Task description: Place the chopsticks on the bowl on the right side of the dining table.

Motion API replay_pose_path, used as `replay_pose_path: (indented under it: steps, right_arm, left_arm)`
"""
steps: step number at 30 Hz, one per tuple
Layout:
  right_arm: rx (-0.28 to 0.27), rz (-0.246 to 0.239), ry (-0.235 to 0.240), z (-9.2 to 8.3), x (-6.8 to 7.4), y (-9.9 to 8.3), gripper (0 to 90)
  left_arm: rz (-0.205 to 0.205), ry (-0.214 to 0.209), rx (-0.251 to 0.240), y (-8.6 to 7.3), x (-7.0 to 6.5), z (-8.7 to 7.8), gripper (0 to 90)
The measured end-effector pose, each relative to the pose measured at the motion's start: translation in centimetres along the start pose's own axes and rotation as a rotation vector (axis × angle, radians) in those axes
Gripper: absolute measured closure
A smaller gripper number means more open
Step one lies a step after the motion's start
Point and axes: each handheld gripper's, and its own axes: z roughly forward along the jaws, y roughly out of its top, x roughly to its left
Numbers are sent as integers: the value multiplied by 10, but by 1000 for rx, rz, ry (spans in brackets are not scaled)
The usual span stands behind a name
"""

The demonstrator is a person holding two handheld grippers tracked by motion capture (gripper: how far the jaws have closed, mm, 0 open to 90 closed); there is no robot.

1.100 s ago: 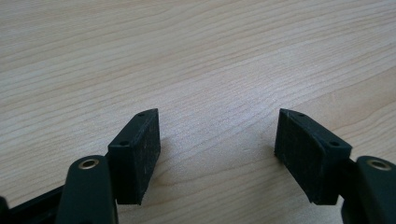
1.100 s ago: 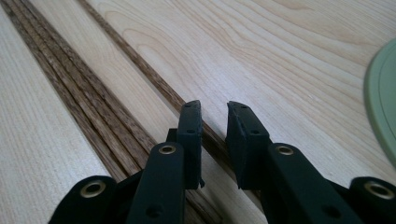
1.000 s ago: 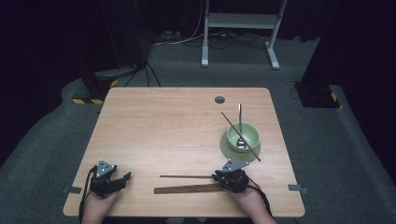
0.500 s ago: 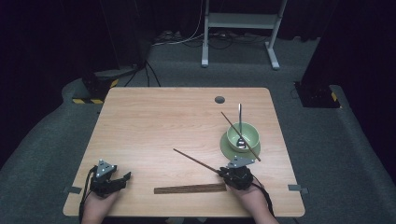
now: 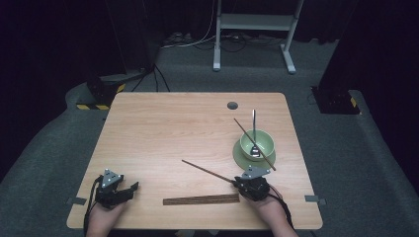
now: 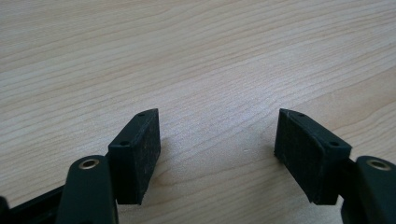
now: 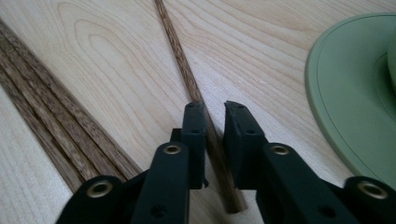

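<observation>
Right now your right gripper is clamped on one wooden chopstick at its near end; the stick slants away to the far left over the table. Its jaws have just been closing, with the stick between them. Just left of that gripper, a bundle of chopsticks lies flat along the near edge. To the right sits the green plate. Your left gripper, near the left corner, stands wide with nothing between its pads.

Near my table's right edge stands a pale green round bowl on a matching green plate, a metal spoon inside. A second brown wooden chopstick leans across that bowl. A dark round hole sits by the far edge.
</observation>
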Motion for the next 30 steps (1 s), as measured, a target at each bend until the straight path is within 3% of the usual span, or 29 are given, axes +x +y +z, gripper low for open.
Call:
replay_pose_path:
  steps: [11, 16, 30]
  right_arm:
    - [0, 4, 36, -1, -3, 0, 838]
    - [0, 1, 29, -1, -3, 0, 838]
    - [-78, 15, 20, -14, -1, 5, 839]
  left_arm:
    - [0, 0, 0, 0, 0, 0, 313]
    - [-1, 0, 0, 0, 0, 0, 313]
    - [0, 1, 0, 0, 0, 0, 313]
